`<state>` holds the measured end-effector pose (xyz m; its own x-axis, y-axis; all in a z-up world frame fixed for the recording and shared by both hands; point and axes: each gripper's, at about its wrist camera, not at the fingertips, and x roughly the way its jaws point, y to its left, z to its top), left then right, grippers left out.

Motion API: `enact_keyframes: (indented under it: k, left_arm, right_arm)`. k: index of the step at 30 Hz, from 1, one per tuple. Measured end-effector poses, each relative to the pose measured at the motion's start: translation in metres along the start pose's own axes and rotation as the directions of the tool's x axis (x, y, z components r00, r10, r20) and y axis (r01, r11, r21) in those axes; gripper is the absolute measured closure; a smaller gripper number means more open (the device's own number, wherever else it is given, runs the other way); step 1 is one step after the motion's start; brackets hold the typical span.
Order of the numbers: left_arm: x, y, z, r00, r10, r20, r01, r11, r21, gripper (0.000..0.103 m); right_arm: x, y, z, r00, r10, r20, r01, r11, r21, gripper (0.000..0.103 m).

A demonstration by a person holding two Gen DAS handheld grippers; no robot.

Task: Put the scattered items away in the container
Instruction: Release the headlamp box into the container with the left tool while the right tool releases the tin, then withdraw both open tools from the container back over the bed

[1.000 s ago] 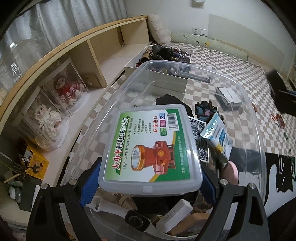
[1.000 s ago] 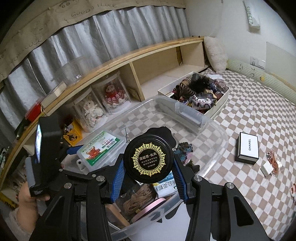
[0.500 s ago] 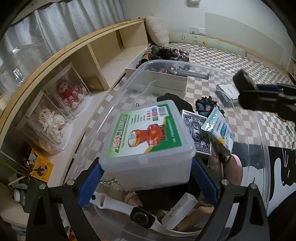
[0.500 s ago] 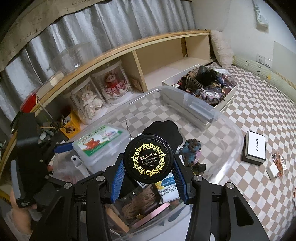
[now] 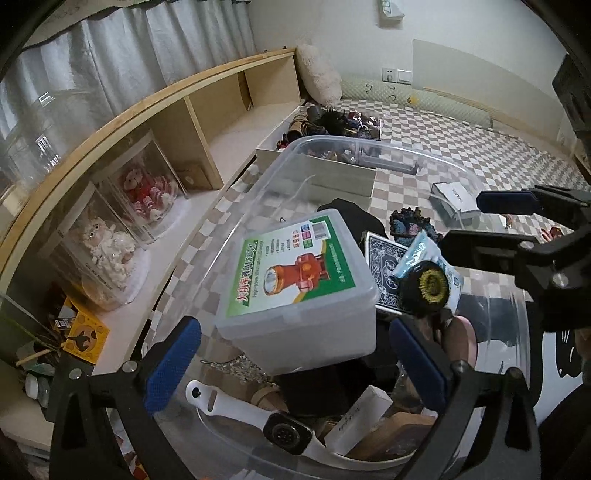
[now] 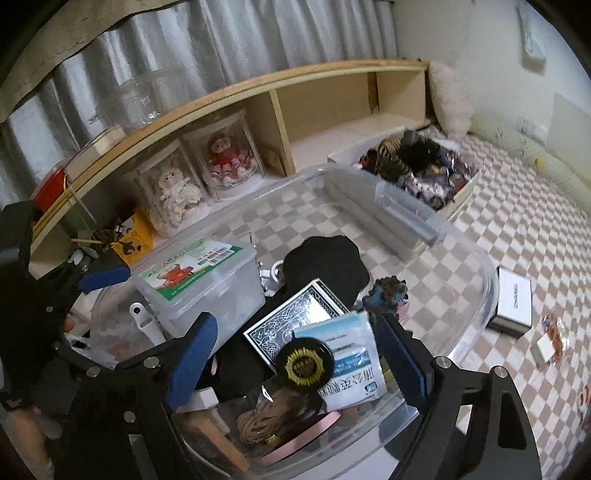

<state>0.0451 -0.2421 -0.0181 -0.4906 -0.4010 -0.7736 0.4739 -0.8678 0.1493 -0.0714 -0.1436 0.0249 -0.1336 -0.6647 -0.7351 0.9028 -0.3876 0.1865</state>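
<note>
While both are held over the clear bin (image 6: 469, 258):
Left tool (image 5: 291, 362): spread wide, flashlight box (image 5: 299, 280) released inside.
Right tool (image 6: 295, 354): spread wide, black gold-crested tin (image 6: 304, 363) dropped inside.
Writing: "High-power lithium battery LED".

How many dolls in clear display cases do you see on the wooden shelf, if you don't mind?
2: white-dressed doll in clear case on the left, red-dressed doll in clear case beside it on the right. Others may be hidden.

Grey curtains (image 6: 192, 55) hung behind a long wooden shelf (image 6: 280, 110) with open compartments. Two dolls in clear cases (image 6: 207, 166) stood on its lower ledge. A beige-and-white checked floor mat (image 6: 524, 236) stretched to a pale wall (image 5: 351, 33) bearing sockets (image 5: 397, 75), with a fluffy cushion (image 5: 319, 79) in the corner.
</note>
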Motion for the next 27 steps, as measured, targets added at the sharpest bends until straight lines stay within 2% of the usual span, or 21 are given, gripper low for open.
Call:
enact_keyframes:
  k: [12, 27]
  left_arm:
    - [0.001, 0.007, 0.006, 1.0, -0.017, 0.009, 0.017, 1.0, 0.016, 0.0]
    - [-0.01, -0.024, 0.013, 0.998, -0.026, 0.05, 0.024, 0.999, 0.049, 0.0]
  right_arm:
    - [-0.009, -0.011, -0.002, 1.0, -0.004, 0.004, 0.004, 1.0, 0.03, 0.015]
    - [-0.038, -0.036, -0.011, 0.998, -0.045, 0.041, 0.042, 0.996, 0.085, 0.015]
